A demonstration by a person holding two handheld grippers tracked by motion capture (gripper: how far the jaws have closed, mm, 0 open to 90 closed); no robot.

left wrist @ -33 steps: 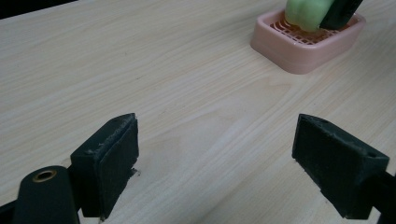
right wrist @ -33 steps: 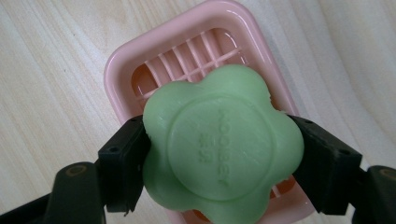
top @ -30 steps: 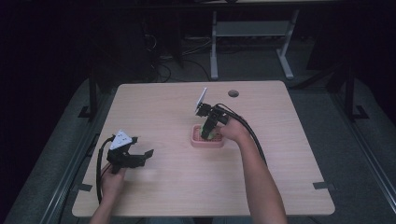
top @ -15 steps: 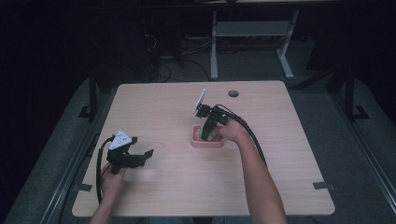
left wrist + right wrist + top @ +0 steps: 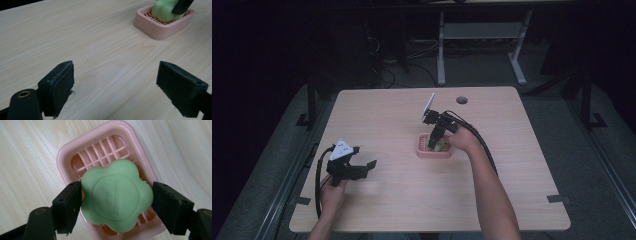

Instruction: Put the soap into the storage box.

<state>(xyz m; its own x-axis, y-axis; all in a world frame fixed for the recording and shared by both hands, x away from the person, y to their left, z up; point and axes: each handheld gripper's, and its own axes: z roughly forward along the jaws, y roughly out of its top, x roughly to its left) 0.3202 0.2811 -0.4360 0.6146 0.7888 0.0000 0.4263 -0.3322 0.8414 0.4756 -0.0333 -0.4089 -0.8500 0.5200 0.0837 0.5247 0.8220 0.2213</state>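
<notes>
Near the middle of the tabletop (image 5: 512, 180), slightly toward its far side, sits the pink soap dish (image 5: 433, 150), and your right gripper (image 5: 436, 142) is down over it. In the right gripper view the two black jaws clamp the green soap (image 5: 117, 195) from either side, pads touching its lobed edges. Soap is flower-shaped, with a round stamped face and raised lettering too small to read. It sits above the dish's slatted grid (image 5: 100, 150); whether it touches the slats or is lifted just off them, cannot tell. The dish rim (image 5: 75, 142) shows around the soap on the far and left sides.

In the left gripper view the same soap (image 5: 162, 11) shows as a pale green lump standing in the dish (image 5: 162, 27) at upper right, with one dark jaw of the right gripper pressed against its side.

Your left gripper (image 5: 357, 167) is well apart from the dish, toward the near left part of the tabletop, held low by your left hand (image 5: 332, 192). Its jaws stand wide apart, with bare wood between them and nothing held. The grey three-cornered plate (image 5: 342, 149) sits on top of it and the cable (image 5: 318, 185) loops off toward the near edge.

Your right forearm (image 5: 489, 195) comes in from the bottom and angles up to the dish.
</notes>
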